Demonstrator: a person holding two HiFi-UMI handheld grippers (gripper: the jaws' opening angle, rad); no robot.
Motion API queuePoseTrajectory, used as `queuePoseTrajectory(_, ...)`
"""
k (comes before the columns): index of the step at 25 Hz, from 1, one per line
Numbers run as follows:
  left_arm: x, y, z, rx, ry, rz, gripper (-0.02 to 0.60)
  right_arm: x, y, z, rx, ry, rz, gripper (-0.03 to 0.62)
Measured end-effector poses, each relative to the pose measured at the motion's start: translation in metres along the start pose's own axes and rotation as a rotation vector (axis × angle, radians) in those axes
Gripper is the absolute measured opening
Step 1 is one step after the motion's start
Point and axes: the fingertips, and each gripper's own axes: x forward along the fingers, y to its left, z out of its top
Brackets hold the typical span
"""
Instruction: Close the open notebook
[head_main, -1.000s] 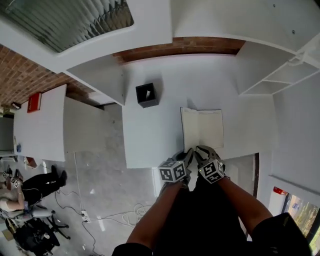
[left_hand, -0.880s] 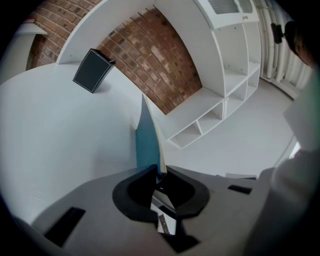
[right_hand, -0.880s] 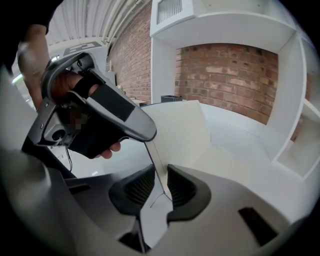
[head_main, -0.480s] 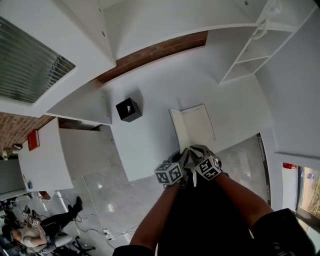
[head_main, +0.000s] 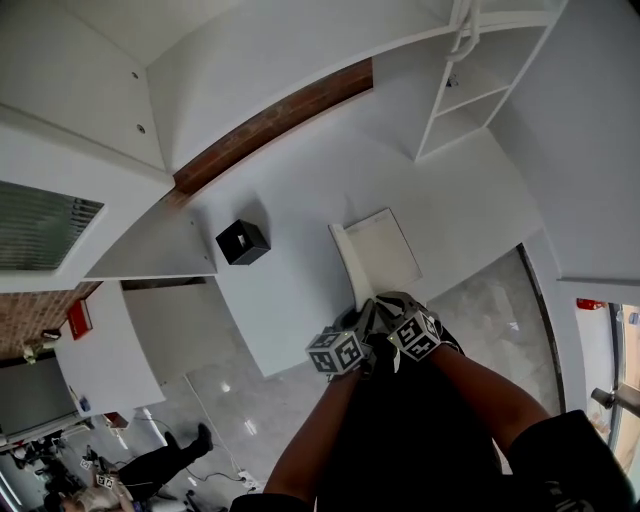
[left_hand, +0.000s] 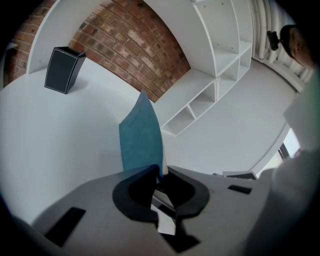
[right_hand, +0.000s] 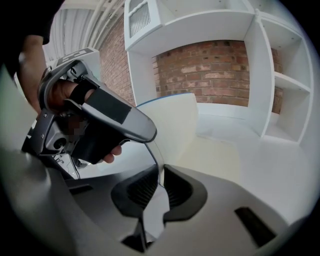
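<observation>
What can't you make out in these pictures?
Head view: what the black box holds, too small.
Left gripper view: the notebook pages, behind the raised blue cover in the left gripper.
Right gripper view: the right gripper's fingers have just been closing on a thin edge; page or cover unclear, seen edge-on.

Side by side, left tongs (left_hand: 161, 176) clamp the notebook cover (left_hand: 141, 135); right tongs (right_hand: 160, 175), jaws just closing, pinch it too.

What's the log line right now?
left gripper: shut on notebook cover | right gripper: jaws just closed on page edge | notebook: left half raised
</observation>
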Motion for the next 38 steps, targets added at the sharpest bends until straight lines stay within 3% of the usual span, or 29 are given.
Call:
queuePoseTrajectory(17, 0.038, -0.02, -0.011, 0.044, 0.063, 0.008, 0.038, -0.009, -0.021, -0.018, 0.106, -0.017, 0.015, 0.034)
queuePoseTrajectory(38, 0.092, -0.025, -0.029, 0.057, 0.184, 0.038, 0.058, -0.02, -0.053, -0.044, 0.097, -0.012, 0.084, 0.037)
